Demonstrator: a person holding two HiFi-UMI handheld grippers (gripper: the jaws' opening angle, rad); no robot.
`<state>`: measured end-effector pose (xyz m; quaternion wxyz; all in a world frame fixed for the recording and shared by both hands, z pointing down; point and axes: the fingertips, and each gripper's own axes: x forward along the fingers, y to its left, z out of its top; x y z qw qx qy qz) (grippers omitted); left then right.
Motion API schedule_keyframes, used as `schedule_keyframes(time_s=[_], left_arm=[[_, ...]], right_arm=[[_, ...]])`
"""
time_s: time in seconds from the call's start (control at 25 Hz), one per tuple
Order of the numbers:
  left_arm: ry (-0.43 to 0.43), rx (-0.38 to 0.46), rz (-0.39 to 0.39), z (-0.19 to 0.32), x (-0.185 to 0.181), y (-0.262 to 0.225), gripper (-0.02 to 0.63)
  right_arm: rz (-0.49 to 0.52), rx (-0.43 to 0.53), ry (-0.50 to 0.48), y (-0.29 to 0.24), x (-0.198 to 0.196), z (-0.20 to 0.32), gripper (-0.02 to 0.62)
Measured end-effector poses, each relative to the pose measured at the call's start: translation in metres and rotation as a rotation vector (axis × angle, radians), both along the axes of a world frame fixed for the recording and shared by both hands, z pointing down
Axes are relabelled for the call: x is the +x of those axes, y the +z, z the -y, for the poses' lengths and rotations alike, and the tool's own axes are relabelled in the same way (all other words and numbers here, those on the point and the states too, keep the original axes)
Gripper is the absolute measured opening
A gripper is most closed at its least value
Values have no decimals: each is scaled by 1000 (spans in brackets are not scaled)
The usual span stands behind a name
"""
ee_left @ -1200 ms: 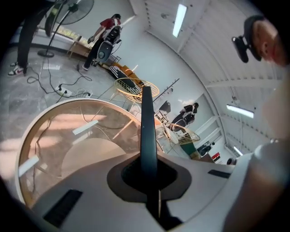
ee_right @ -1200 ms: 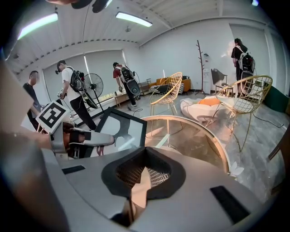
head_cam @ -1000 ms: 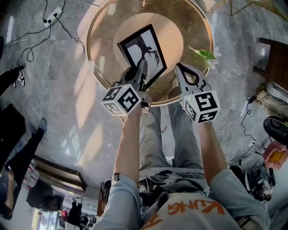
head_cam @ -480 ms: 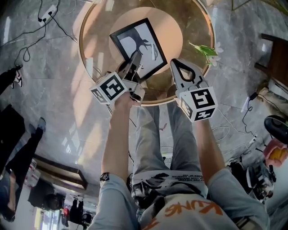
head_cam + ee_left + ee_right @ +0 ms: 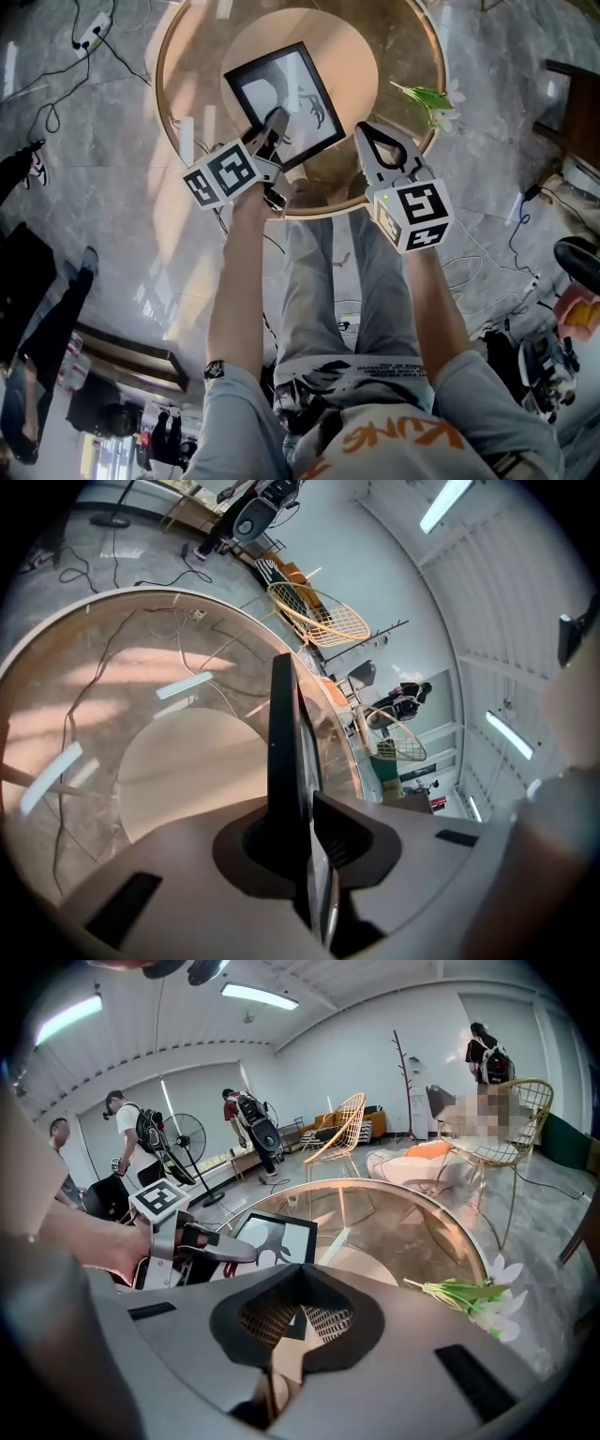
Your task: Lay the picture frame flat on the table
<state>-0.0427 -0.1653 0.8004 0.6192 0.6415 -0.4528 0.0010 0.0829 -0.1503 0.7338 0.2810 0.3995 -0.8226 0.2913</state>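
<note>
Head view: The picture frame (image 5: 281, 98) is held over the round glass table (image 5: 159, 84), above its pale central disc. The frame's near edge is pinched by the left gripper (image 5: 275, 125). Compared with one second ago, the frame is shifted toward the far left of the table, and more of its printed face is turned upward. The marker cube of the left gripper is also rolled to the left. The lowering is therefore judged to be under way but not complete. The right gripper (image 5: 372, 141) is held beside the frame, apart from it, and a flower stem (image 5: 427, 94) lies at the right rim.

Left gripper view: The frame (image 5: 281, 724) is seen edge-on, clamped between the two jaws of the left gripper (image 5: 305, 832). Contact between the far edge and the glass cannot be confirmed.

Right gripper view: The jaws of the right gripper (image 5: 300, 1267) are pressed together with nothing between them. The frame (image 5: 277, 1237) is seen tilted, not flat, with the left gripper (image 5: 225, 1252) at its near edge. The remaining work is judged to be further tilting, then release.
</note>
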Motion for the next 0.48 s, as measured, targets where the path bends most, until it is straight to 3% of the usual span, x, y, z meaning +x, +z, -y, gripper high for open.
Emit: schedule_keyframes(time_s=[0.08,0.24,0.48], left_arm=[[39,-26,48,-2,0,7,99],[108,-57,120,-7,0,17,249],[177,-83,271,-11,-2,21,310]], right_arm=[[-4,-6,1,2,1,0,-2],[-5,-13,1,4,-1,2,-3],[-17,-26,-1,11,-1,4,-2]])
